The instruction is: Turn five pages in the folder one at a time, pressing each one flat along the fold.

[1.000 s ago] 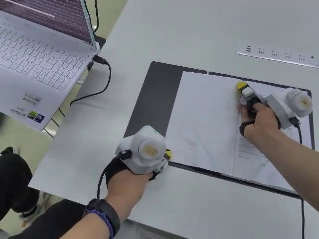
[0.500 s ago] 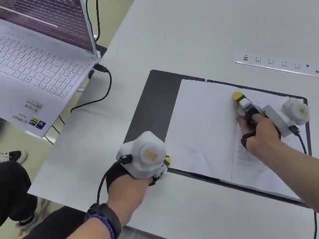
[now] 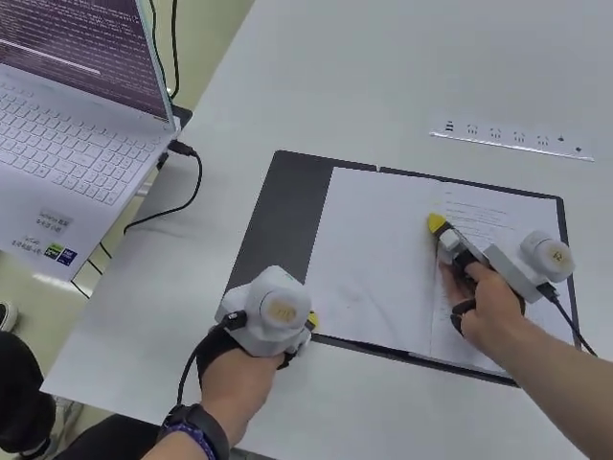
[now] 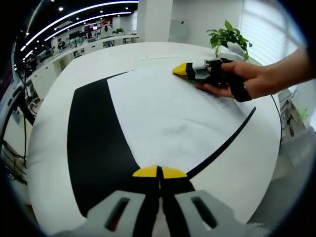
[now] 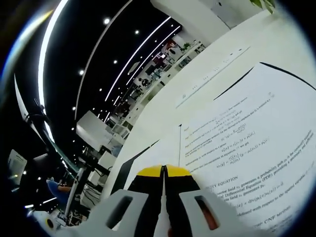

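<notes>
**Head view: right gripper has travelled down the fold**

1. Nearest you, the left gripper [image 4: 159,172] sits at the near edge of the folder [image 3: 287,220], by the near corner of the turned page [image 3: 383,249]. In the left gripper view its jaws are clenched tip to tip with nothing between them. It holds the same station as a second ago.
2. The folder lies flat on the desk [image 3: 383,77]. The turned page is on the left half and a printed page [image 3: 493,216] is exposed on the right.
3. The right gripper [image 3: 437,225] rests its yellow tips on the fold [image 3: 442,297]. Its jaws are likewise clenched on nothing. A second ago the tips stood nearer the folder's far edge; they now sit further toward you along the crease. Note that the camera has also shifted.
4. Judgement: this page is turned and the pressing stroke is under way, with the near stretch of fold not yet covered. Finish the stroke before you lift the next page.
5. Beyond the folder lie a power strip [image 3: 512,137] and, far left, a laptop [image 3: 67,144].
</notes>
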Tool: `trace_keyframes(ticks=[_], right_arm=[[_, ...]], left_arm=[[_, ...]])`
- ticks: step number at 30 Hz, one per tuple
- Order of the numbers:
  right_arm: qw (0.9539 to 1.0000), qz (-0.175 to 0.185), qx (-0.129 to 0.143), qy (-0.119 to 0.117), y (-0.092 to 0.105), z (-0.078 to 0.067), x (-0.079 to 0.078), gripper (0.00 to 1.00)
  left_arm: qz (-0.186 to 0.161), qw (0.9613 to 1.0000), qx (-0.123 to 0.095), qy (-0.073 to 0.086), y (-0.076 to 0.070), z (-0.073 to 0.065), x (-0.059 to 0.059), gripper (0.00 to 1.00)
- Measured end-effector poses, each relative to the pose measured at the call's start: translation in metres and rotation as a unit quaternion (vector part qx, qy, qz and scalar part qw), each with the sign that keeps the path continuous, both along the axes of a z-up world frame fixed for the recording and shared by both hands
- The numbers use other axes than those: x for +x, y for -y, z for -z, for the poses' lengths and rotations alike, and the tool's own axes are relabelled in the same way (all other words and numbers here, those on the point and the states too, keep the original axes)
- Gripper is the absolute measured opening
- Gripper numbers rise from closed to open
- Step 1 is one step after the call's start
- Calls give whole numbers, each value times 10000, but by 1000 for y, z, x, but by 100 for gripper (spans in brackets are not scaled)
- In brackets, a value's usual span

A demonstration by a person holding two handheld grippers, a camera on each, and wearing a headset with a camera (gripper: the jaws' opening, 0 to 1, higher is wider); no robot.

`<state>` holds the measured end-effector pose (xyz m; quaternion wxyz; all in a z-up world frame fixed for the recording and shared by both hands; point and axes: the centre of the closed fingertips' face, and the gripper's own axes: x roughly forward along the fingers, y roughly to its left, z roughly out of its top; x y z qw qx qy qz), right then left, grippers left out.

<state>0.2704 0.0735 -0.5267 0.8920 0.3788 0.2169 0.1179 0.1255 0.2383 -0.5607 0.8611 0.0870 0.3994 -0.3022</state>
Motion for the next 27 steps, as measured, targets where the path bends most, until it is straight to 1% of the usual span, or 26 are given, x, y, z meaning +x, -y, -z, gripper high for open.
trace_keyframes(ticks=[7, 13, 17, 21, 27], right_arm=[[9998, -177, -114, 2, -3, 4, -18, 0], [9997, -213, -122, -6, -2, 5, -31, 0], [9997, -207, -98, -13, 3, 10, -39, 0], [9997, -228, -103, -43, 4, 11, -47, 0], [9987, -458, -193, -66, -2, 16, -67, 0]], left_arm=[[56, 10000, 57, 23, 0, 0, -1, 0], [111, 9999, 94, 53, 1, 0, -1, 0], [143, 9998, 105, 72, 1, 0, -1, 0], [105, 9999, 60, 44, 1, 0, -1, 0], [178, 9998, 114, 65, 2, 0, -2, 0]])
